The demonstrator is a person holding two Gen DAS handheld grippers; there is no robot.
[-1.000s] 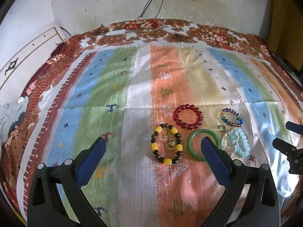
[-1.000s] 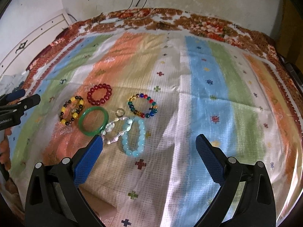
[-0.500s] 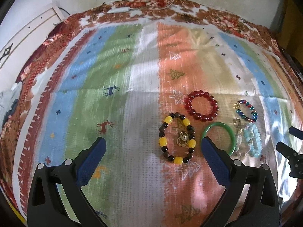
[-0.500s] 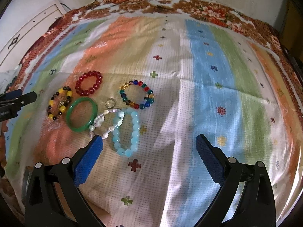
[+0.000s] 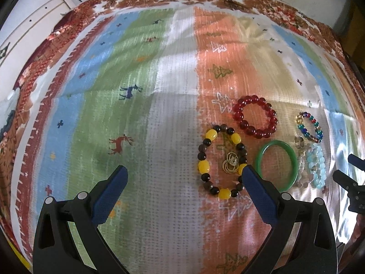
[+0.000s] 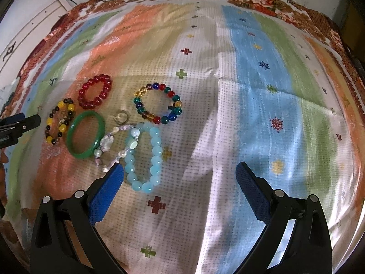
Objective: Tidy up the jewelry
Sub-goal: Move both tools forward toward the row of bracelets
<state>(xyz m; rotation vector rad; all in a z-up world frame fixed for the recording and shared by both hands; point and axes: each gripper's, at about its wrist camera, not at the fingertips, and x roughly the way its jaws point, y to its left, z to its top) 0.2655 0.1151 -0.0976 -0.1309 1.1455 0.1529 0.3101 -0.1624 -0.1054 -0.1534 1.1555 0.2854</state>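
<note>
We see the jewelry gathered in one loose cluster on a striped cloth [image 6: 262, 105] patterned with crosses, trees and deer, which covers a bed with a floral border. A red bead bracelet [image 5: 255, 119] of glossy translucent beads lies at the far side of the cluster. Just nearer sits a yellow and dark bead bracelet [image 5: 222, 159], large yellow beads alternating with brown and black ones, and inside its loop rests a small tangle of thin gold rings [image 5: 230, 165]. Beside it lies a smooth, solid green bangle [image 6: 86, 134]. Touching the bangle's edge is a strand of pale, irregular pearly beads [image 6: 109, 141], and against that strand lies a light blue bead bracelet [image 6: 146, 157] of cloudy round beads, pulled into a long oval. Further off, a multicoloured glass bead bracelet [image 6: 158, 106] mixes amber, blue, red and green. A small silver ring [image 6: 121, 116] sits between it and the bangle.

Our left hand-held gripper [image 5: 182, 180] hangs released above the cloth, its right blue pad overlapping the yellow bracelet's edge in the left wrist view. Our right hand-held gripper [image 6: 179, 174] is likewise spread wide and empty, its left pad near the pearly strand's end.

We can read no writing or brand on any piece.
</note>
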